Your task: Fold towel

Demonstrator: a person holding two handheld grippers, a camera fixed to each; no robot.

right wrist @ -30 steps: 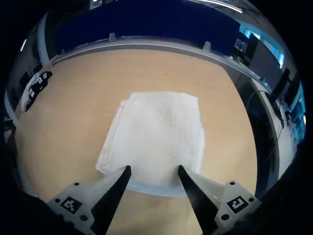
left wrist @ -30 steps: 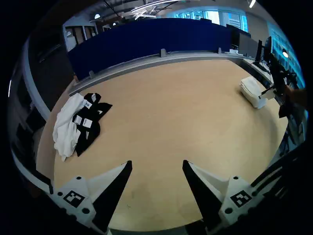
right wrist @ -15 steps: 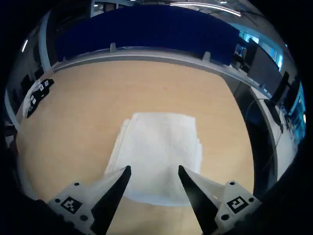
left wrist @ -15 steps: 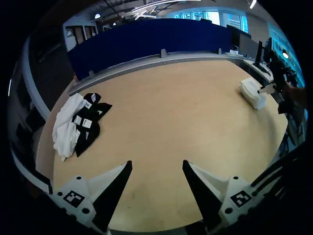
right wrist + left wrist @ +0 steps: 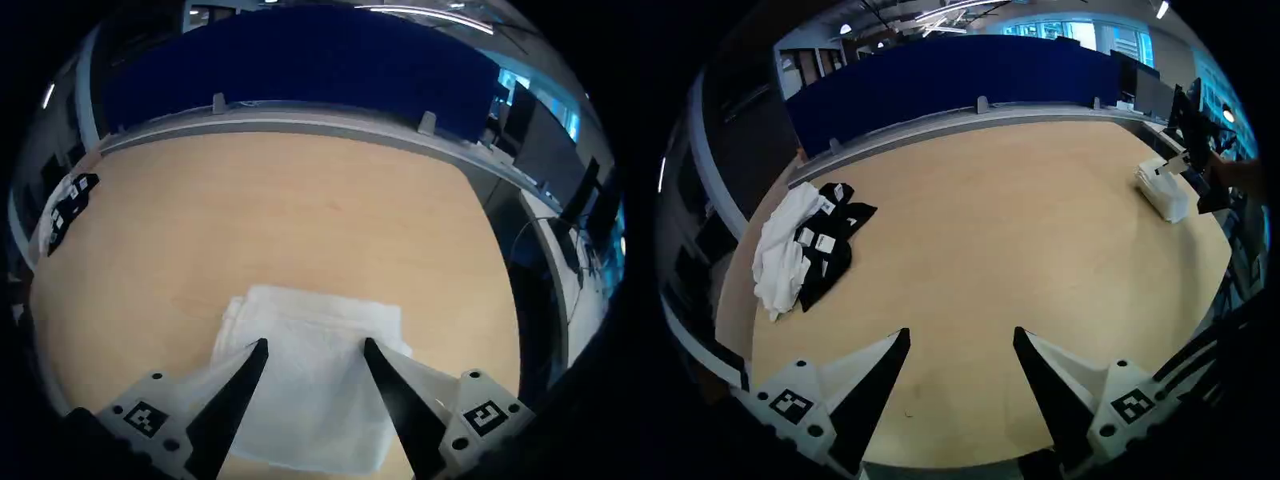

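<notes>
Working from the right gripper (image 5: 314,341): poised just above the white folded terry towel (image 5: 316,392) with fingers spread wide, gripping nothing; lying flat on the pale wooden table (image 5: 280,208), well away from the dark blue partition screen (image 5: 304,72), toward the table side opposite it; showing stacked layers along one side, so judged mostly folded already. Holding the left gripper (image 5: 960,330) wide apart too, empty, over bare wood, likewise far from the partition; closer to the partition, and well apart from the towel, a heap of white and black cloths (image 5: 800,244). Probably a last fold or a squaring-up as the step in hand; to do it well, come down on the towel edge farthest from the partition; pinch every layer together, not just the top one; lift low and carry toward the partition; lay edge on edge; bring the left gripper across to pin the far corner against sliding; release only once flat.
</notes>
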